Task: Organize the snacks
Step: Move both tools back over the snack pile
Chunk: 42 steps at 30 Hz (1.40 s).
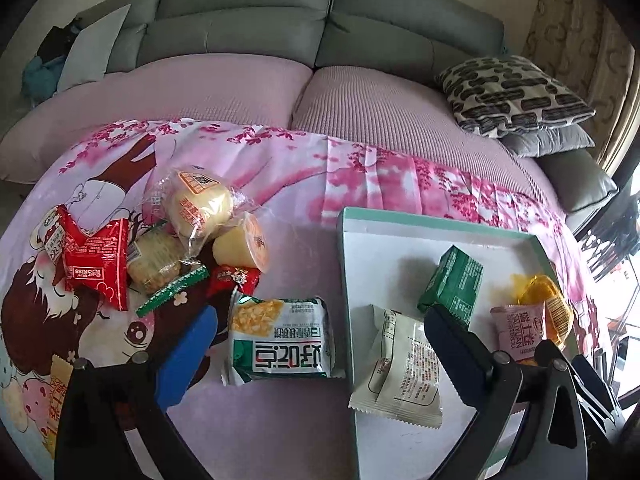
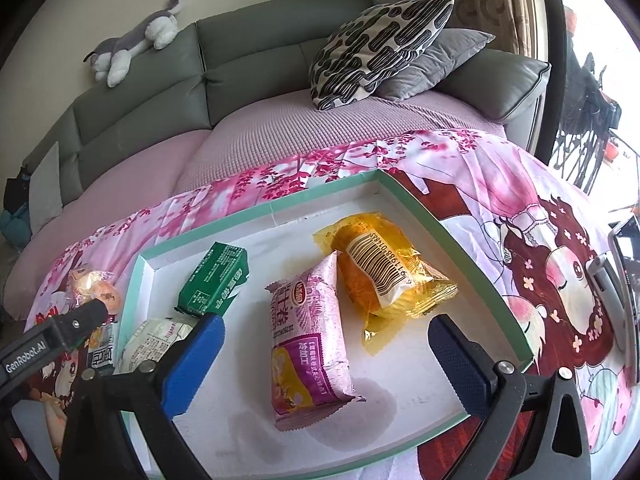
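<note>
A shallow white tray with a mint rim [image 1: 345, 264] [image 2: 256, 212] lies on the pink printed cloth. In it are a green packet [image 2: 214, 280], a white packet [image 1: 404, 368], a pink packet [image 2: 308, 340] and a yellow packet [image 2: 384, 276]. My right gripper [image 2: 324, 320] is open over the tray, the pink packet lying untouched between its blue fingers. My left gripper [image 1: 320, 314] is open astride the tray's left wall. A green-and-white corn snack packet [image 1: 280, 344] lies on the cloth between its fingers, untouched. Further left is a heap of red packets [image 1: 96, 268] and wrapped buns [image 1: 200, 204].
A grey sofa with a pink cover [image 1: 380, 120] runs behind the cloth, with patterned and grey cushions [image 2: 376, 48] at its right end. A plush toy [image 2: 132, 44] lies on the backrest. A flat device [image 2: 628, 272] sits at the cloth's right edge.
</note>
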Each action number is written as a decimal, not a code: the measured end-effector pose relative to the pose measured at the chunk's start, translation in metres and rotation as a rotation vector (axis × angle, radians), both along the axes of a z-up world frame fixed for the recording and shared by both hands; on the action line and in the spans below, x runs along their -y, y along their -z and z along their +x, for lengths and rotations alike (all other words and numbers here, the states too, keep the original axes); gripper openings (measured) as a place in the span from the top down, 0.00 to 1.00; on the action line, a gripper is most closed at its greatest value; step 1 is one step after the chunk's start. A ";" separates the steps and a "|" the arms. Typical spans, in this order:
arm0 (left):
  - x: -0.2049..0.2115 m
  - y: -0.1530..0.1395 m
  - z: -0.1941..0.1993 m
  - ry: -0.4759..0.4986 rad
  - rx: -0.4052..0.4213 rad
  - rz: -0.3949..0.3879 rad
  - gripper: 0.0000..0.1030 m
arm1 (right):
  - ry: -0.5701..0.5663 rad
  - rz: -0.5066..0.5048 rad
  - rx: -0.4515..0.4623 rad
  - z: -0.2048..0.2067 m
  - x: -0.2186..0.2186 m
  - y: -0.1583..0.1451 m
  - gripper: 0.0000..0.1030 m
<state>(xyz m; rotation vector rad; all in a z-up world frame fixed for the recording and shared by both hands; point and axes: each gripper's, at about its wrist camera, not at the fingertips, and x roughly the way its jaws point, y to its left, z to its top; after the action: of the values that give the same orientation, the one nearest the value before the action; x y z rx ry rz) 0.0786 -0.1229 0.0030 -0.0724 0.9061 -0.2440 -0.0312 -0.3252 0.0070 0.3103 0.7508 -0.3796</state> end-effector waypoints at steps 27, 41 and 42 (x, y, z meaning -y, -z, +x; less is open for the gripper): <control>-0.117 -0.034 -0.006 -0.188 0.070 0.005 0.00 | -0.152 -0.060 0.048 0.019 -0.069 -0.027 0.00; -0.159 -0.040 -0.034 -0.192 0.015 0.029 0.00 | -0.302 -0.047 -0.008 0.009 -0.143 -0.014 0.00; -0.161 -0.038 -0.036 -0.190 0.005 0.030 0.00 | -0.310 -0.041 -0.015 0.008 -0.146 -0.012 0.00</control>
<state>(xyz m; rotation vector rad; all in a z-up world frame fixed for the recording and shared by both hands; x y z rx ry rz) 0.0425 0.0384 0.0407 -0.1291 0.8916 -0.0537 -0.0232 -0.1793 0.0188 0.1489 0.7905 -0.1043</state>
